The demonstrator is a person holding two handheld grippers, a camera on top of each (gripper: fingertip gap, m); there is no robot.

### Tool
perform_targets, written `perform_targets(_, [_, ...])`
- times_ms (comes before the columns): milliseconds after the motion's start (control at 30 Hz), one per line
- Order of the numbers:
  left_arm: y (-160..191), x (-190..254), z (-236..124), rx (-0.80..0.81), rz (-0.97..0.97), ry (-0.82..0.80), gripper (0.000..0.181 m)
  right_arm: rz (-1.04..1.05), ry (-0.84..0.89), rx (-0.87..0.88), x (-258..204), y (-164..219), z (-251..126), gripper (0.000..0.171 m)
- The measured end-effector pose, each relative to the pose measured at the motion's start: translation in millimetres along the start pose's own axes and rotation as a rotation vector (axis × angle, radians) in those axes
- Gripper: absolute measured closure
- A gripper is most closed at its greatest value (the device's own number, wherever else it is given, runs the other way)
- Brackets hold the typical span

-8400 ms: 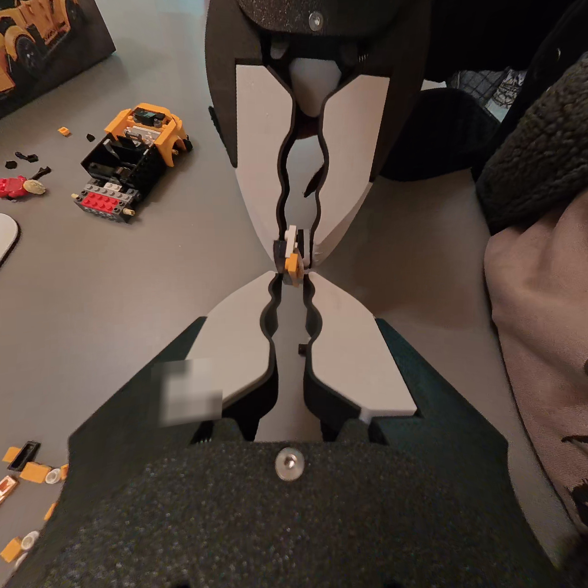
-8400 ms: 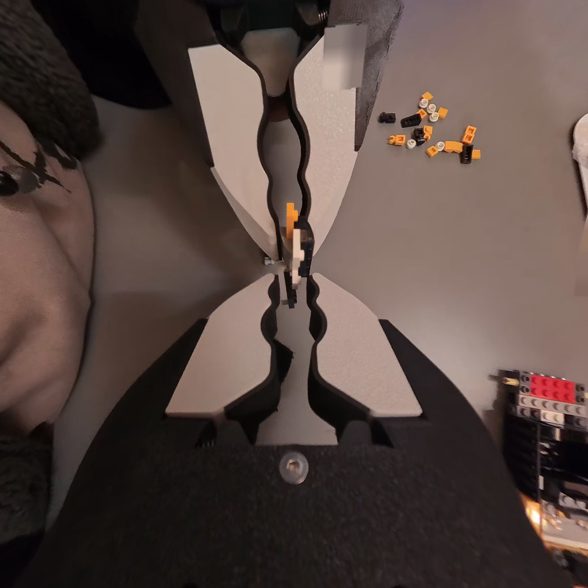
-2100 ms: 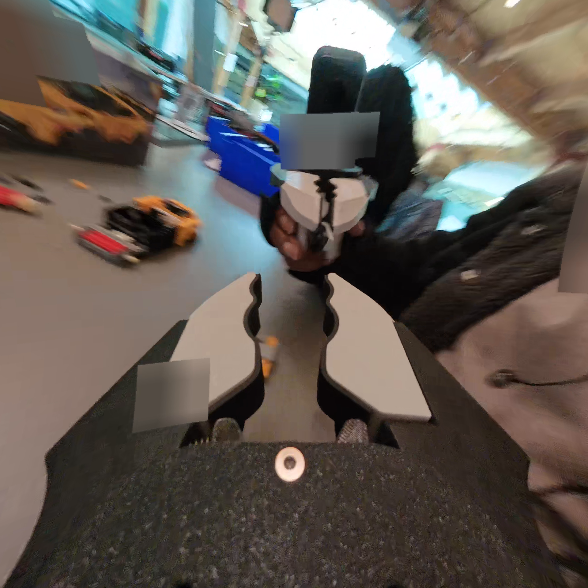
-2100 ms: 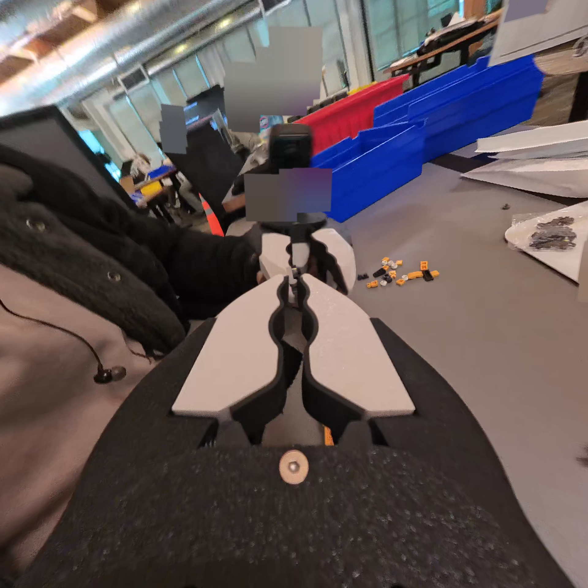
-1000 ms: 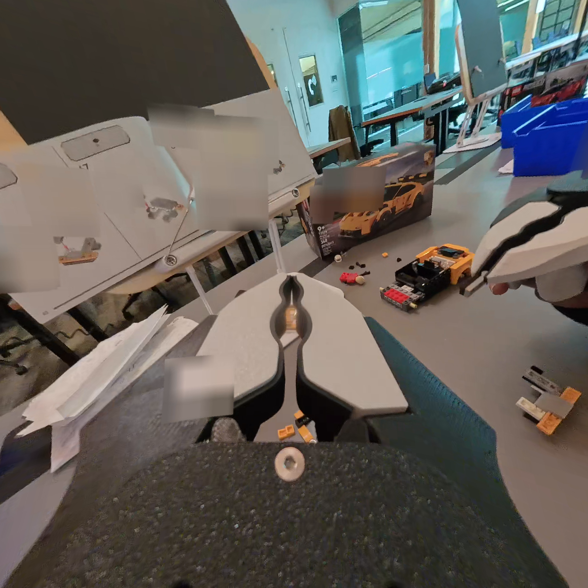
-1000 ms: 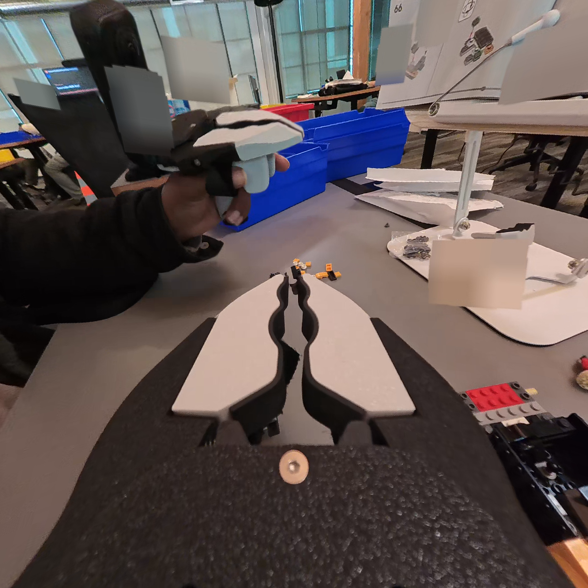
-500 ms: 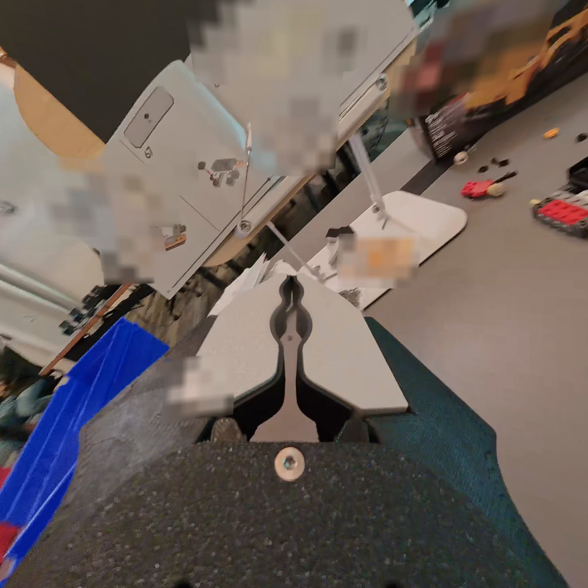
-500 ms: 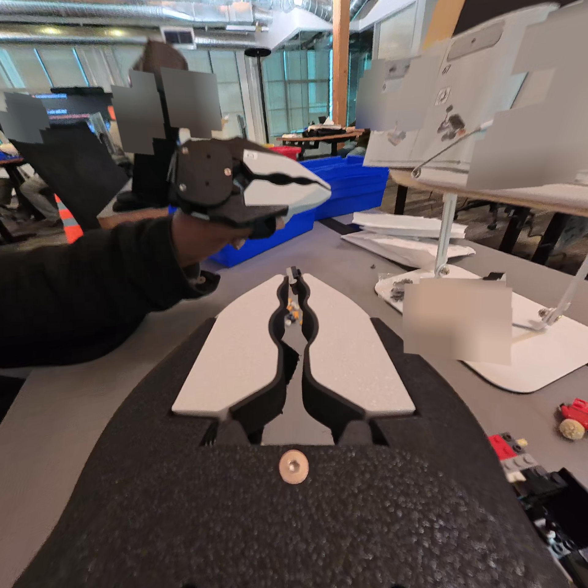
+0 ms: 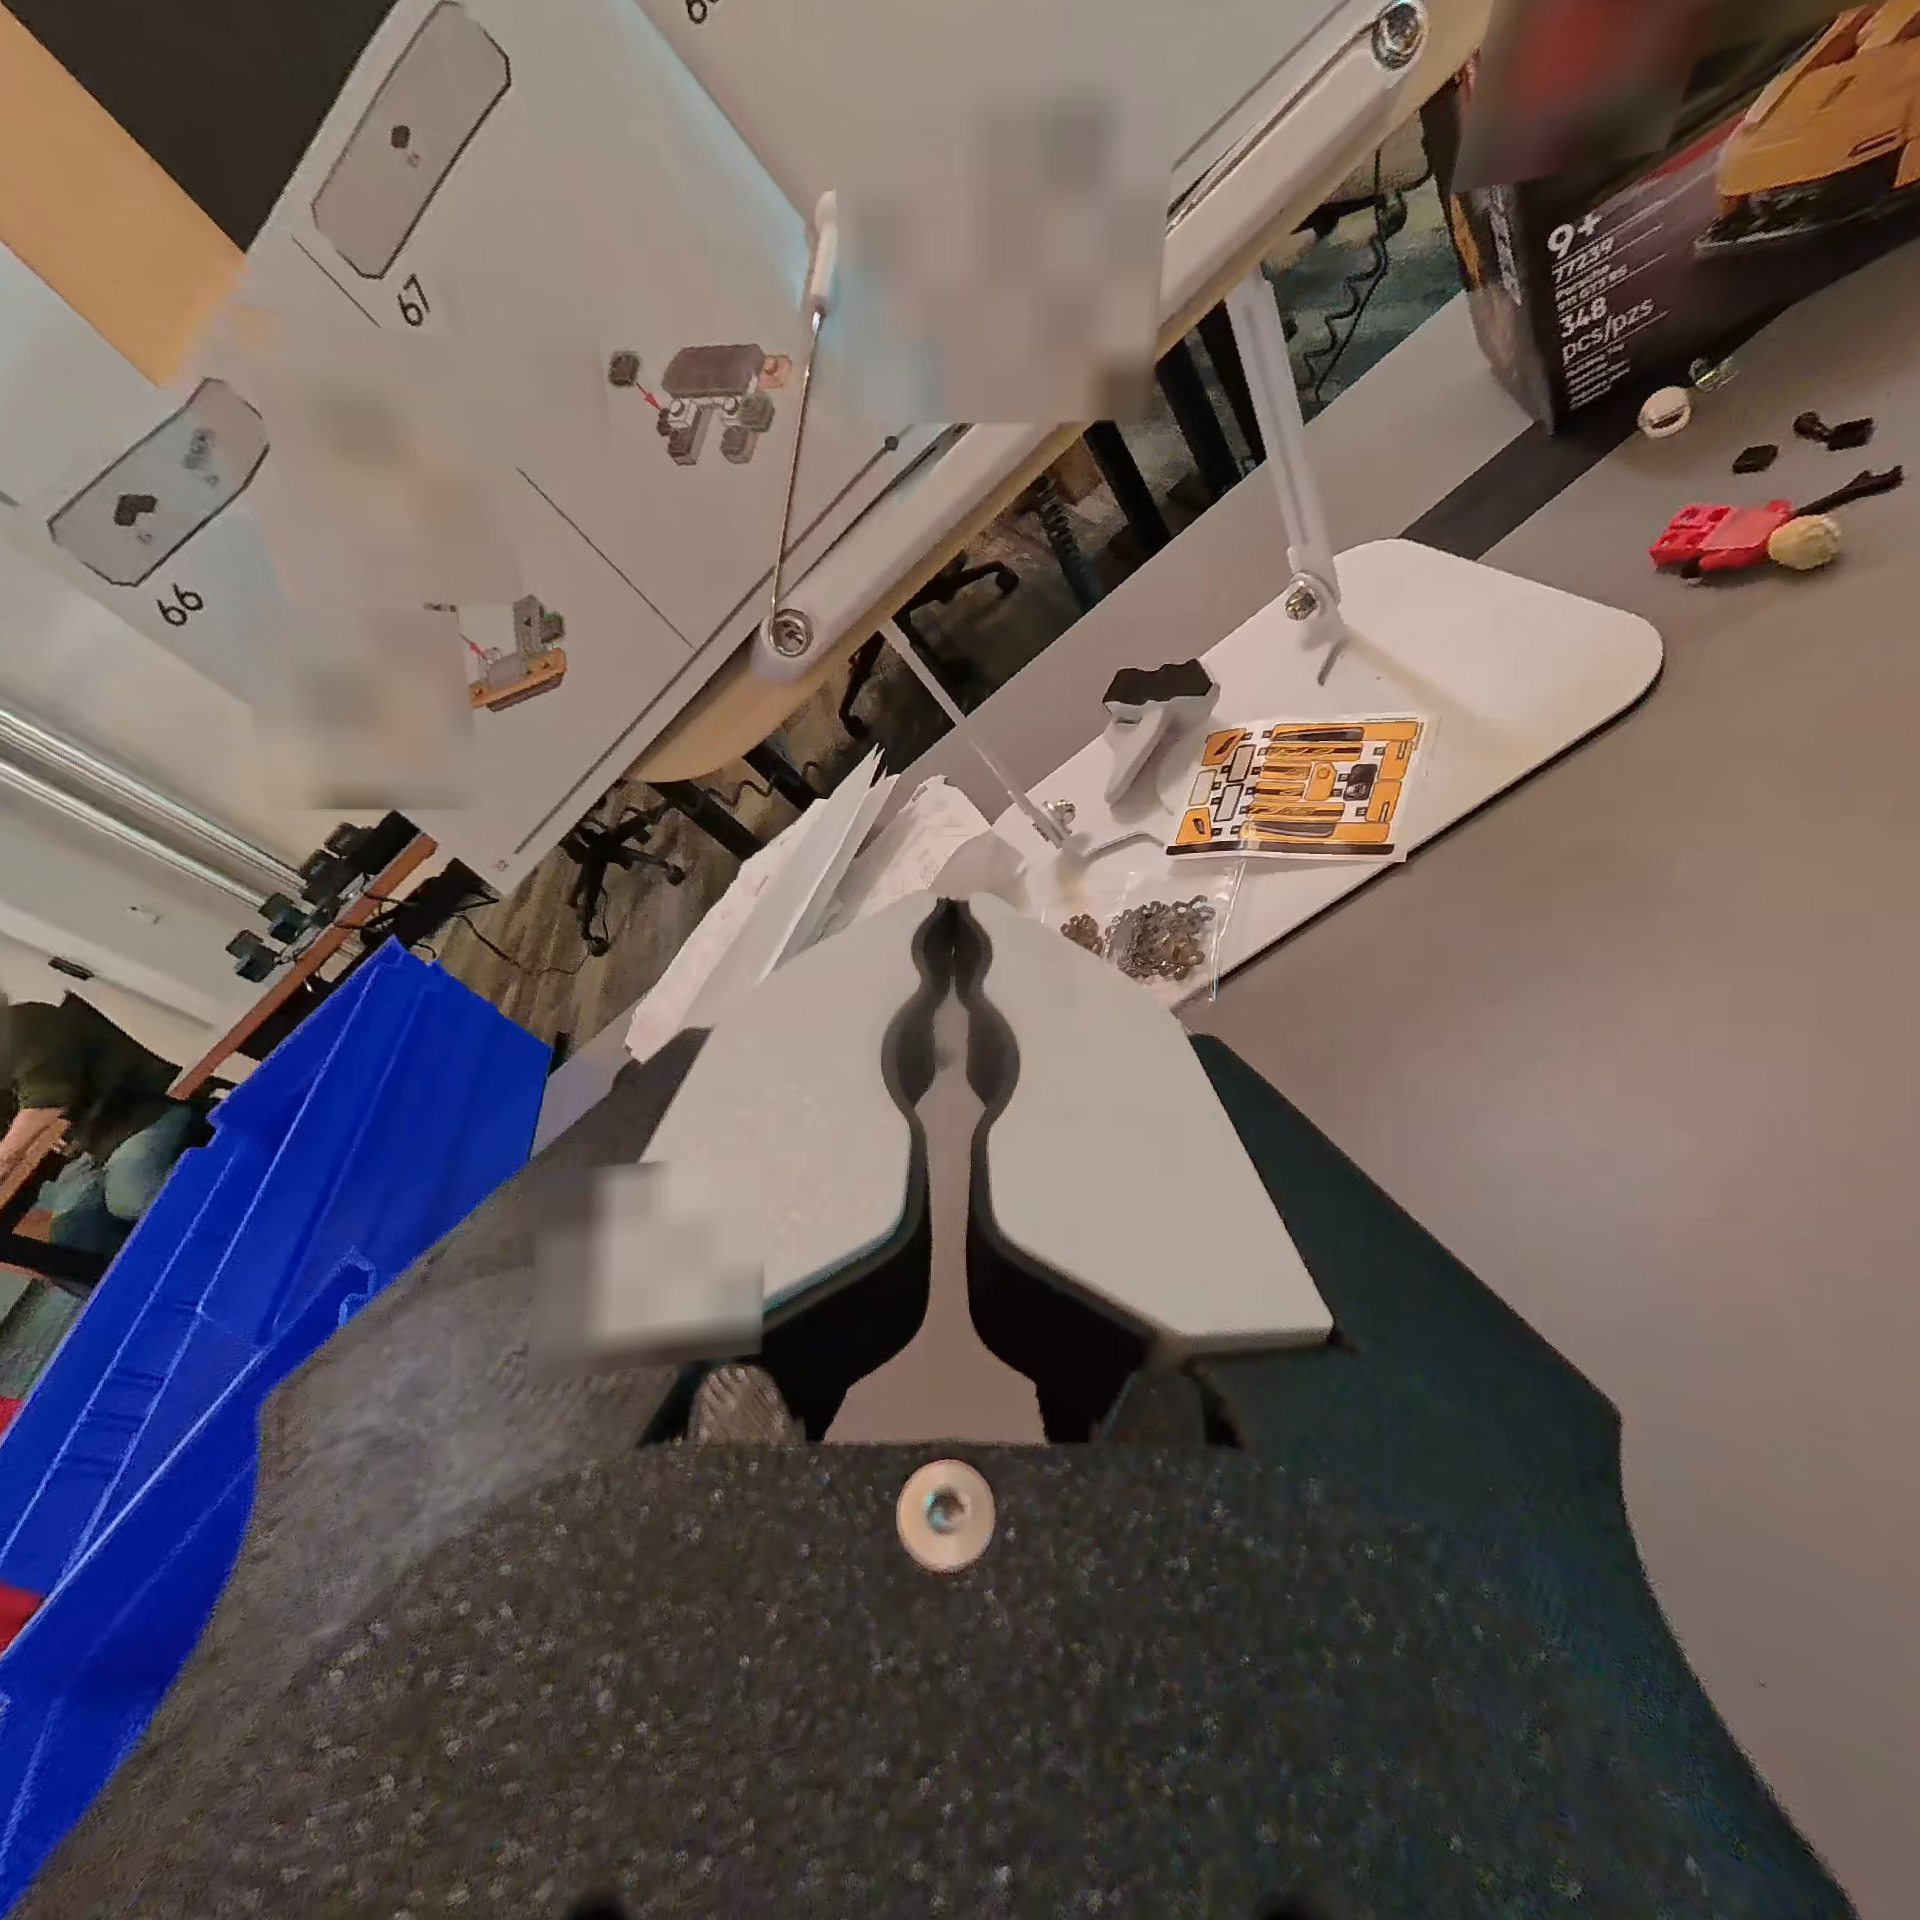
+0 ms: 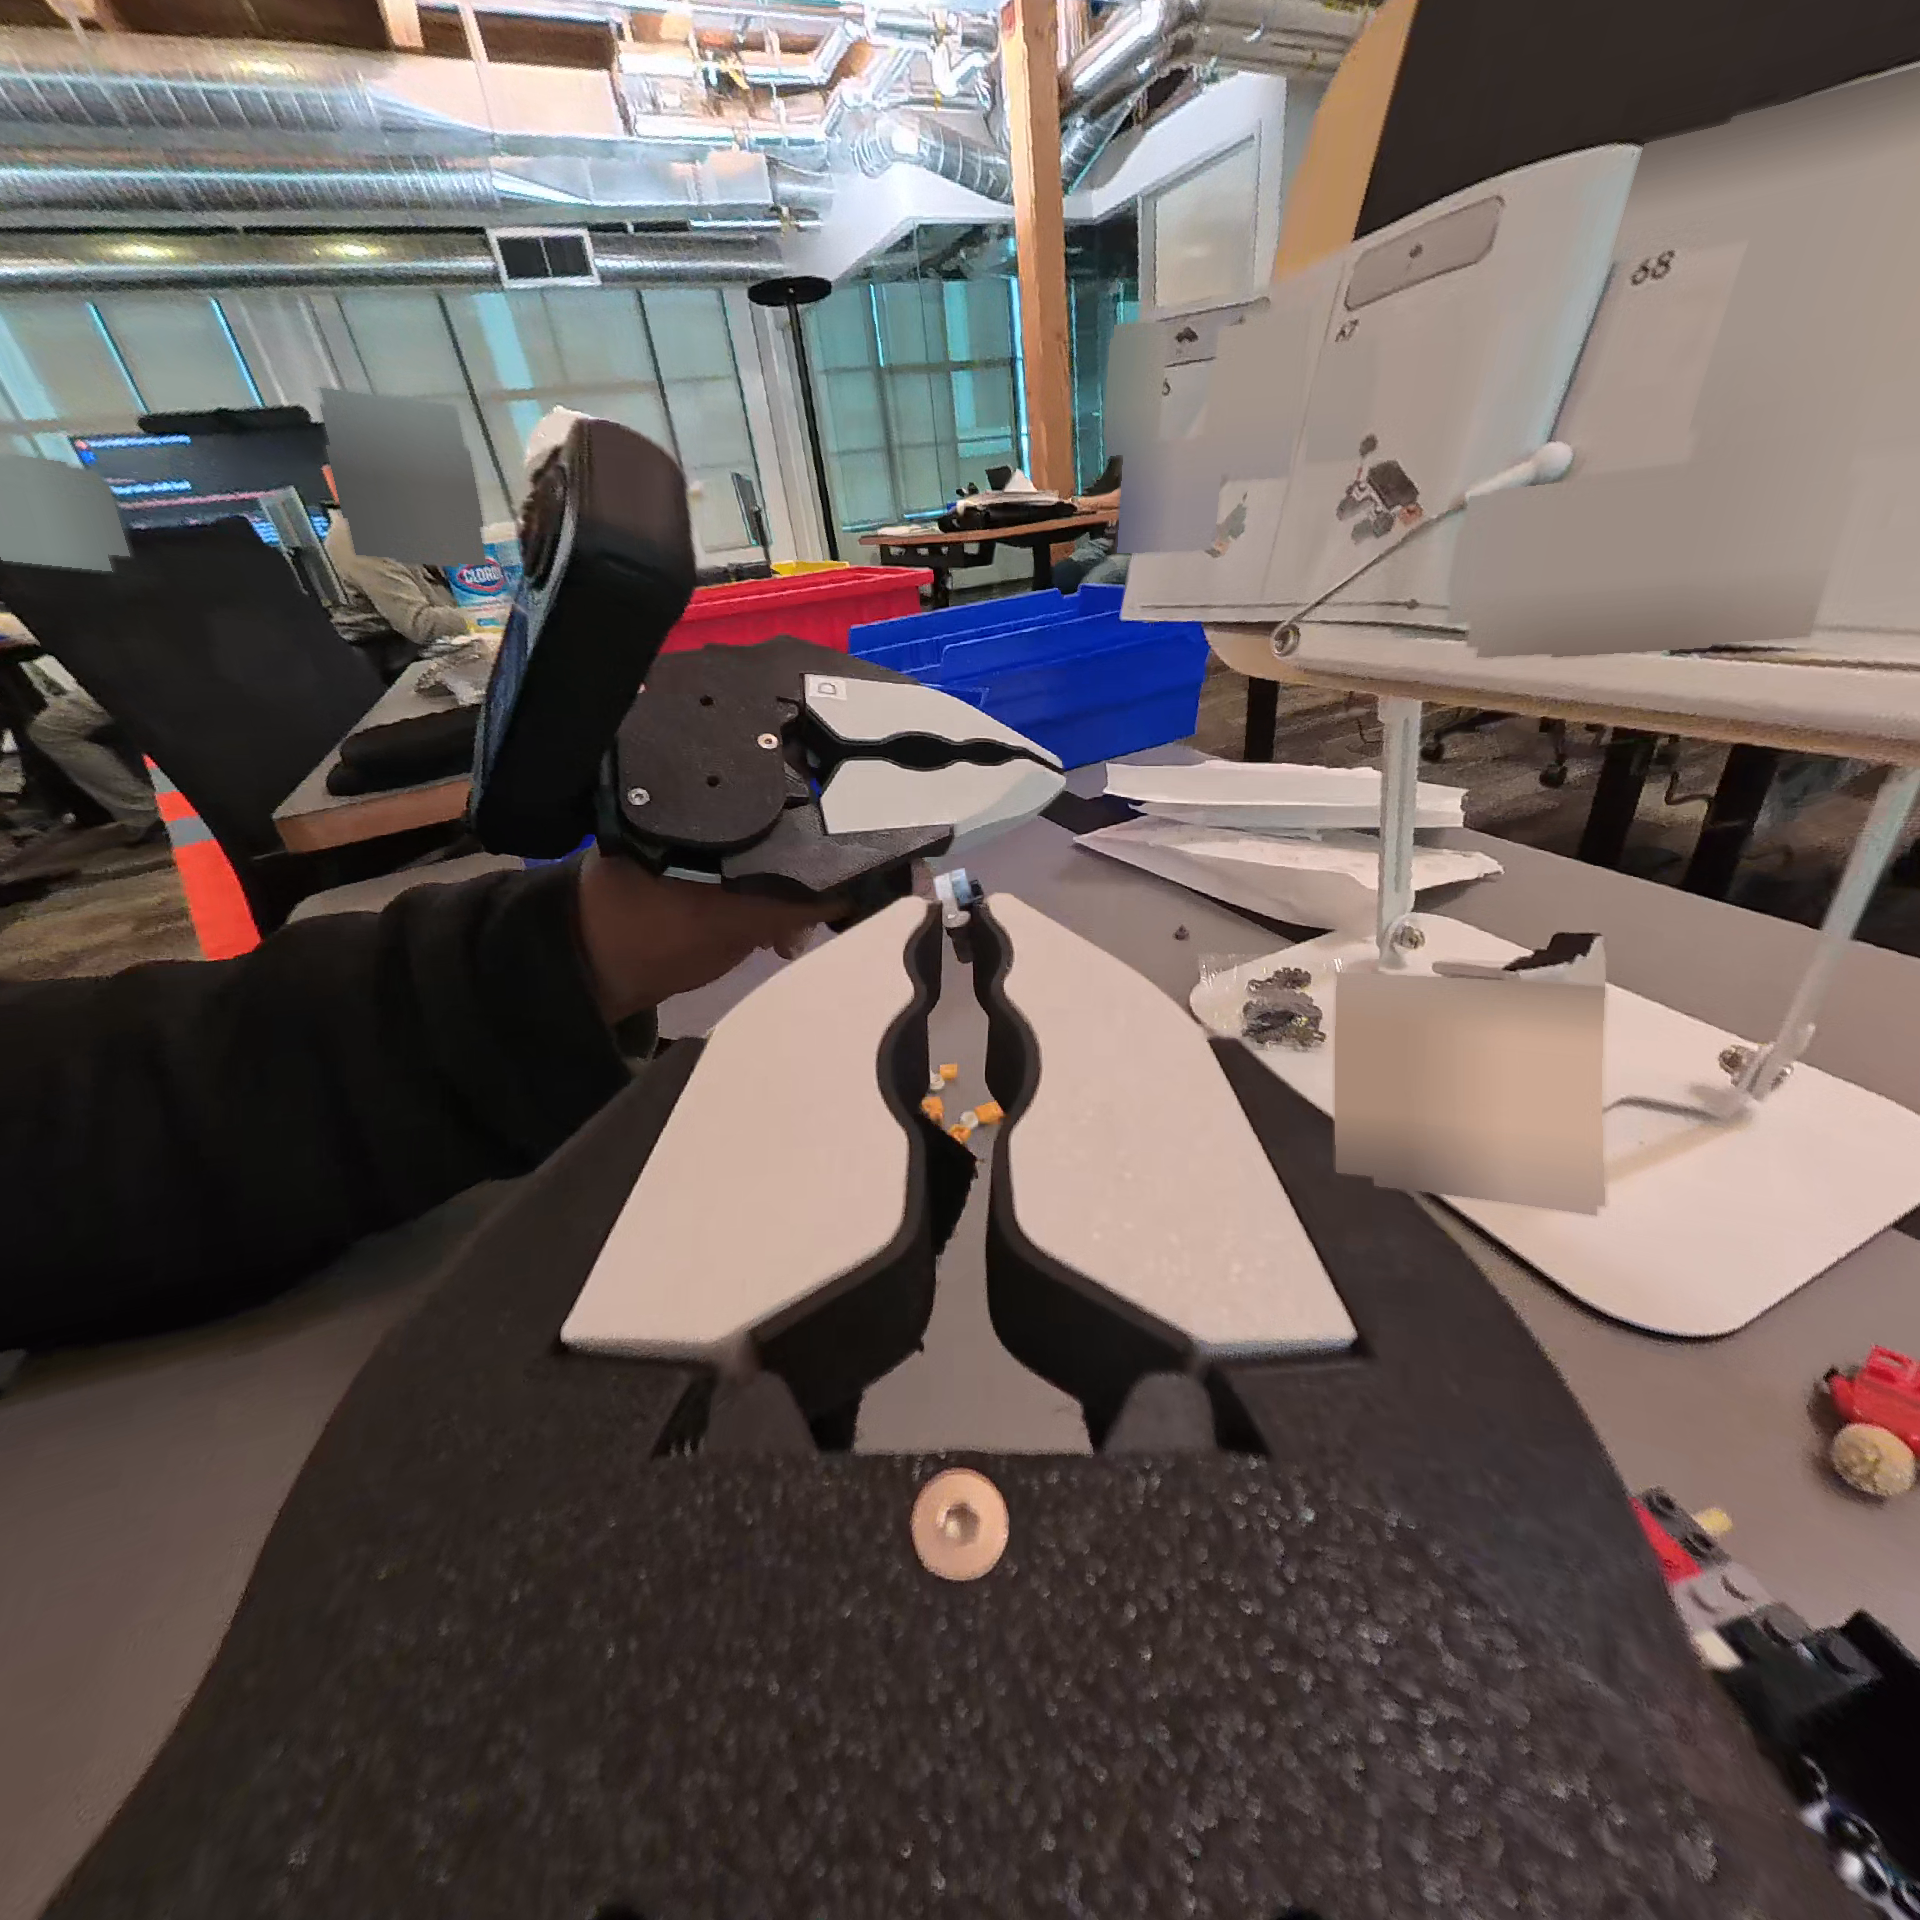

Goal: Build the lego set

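A: Grey tabletop [image 9: 1558, 1091], stock check. Left hand-held gripper [image 9: 951, 914]?

B: Jaws pressed together at the tips, nothing seen between them. It is raised off the tabletop and tilted, pointing at the booklet [image 9: 540, 395] on its white stand [image 9: 1496, 665].

A: Right hand-held gripper [image 10: 958, 914]?

B: Closed on a small piece [image 10: 956, 896], pale with a dark part, pinched at the very tips. Too small to name further.

A: Stand base, left view?

B: Sticker sheet [image 9: 1299, 790], orange and black, at 1 o'clock from the left tips. A clear bag [image 9: 1153, 935] of small dark parts lies just beside the tips, at 2 o'clock, on the base edge.

A: Far tabletop?

B: Set box [image 9: 1683, 239] at the 2 o'clock corner. In front of it a red piece [image 9: 1725, 535] with a tan round part touching it, and a few loose black bits [image 9: 1808, 442].

A: Off the tabletop?

B: Blue bins [image 9: 239, 1299] at 8 o'clock in the left view, and white papers [image 9: 790, 914] just behind the left tips.

A: Right view?

B: Other gripper seen side-on at 11 o'clock, held by a black sleeve [image 10: 291, 1081]. Loose orange and white pieces [image 10: 956, 1112] lie on the tabletop, seen through the gap between the right fingers. Car build [image 10: 1766, 1652], black with red and grey, at the 4 o'clock edge, partly cut off. Red piece again at 3 o'clock.
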State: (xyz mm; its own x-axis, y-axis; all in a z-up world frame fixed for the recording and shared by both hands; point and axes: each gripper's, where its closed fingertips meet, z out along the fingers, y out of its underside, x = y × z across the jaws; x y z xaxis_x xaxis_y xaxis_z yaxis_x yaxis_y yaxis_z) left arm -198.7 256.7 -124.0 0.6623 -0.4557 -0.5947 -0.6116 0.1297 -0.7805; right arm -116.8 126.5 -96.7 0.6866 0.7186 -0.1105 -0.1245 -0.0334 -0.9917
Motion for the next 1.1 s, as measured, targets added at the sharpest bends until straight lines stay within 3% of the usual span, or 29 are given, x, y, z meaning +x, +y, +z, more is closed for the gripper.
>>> perform_targets(300, [13,13,6,0.036,-0.072,0.069,0.181,-0.007,0.012,-0.032,7,13,-7,0.166])
perform_targets(433, [13,7,3,0.131,-0.474,0.192,0.181,-0.025,0.015,-0.046,5,16,-7,0.166])
perform_targets(533, [8,-6,-3,0.218,-0.795,0.282,0.166,-0.037,0.013,-0.045,2,15,-7,0.166])
perform_targets(633, [6,-5,-7,0.266,-0.961,0.376,0.159,-0.042,0.01,-0.045,0,15,-7,0.166])
perform_targets(800, [-15,23,-13,0.357,-0.949,0.538,0.158,-0.042,0.004,-0.044,-1,13,-8,0.166])
perform_targets(967, [-43,63,-32,0.445,-0.818,0.702,0.171,-0.018,-0.013,-0.034,-1,11,-10,0.166])
perform_targets(1100, [-64,86,-52,0.493,-0.817,0.888,0.167,0.033,-0.032,-0.022,0,12,-11,0.166])
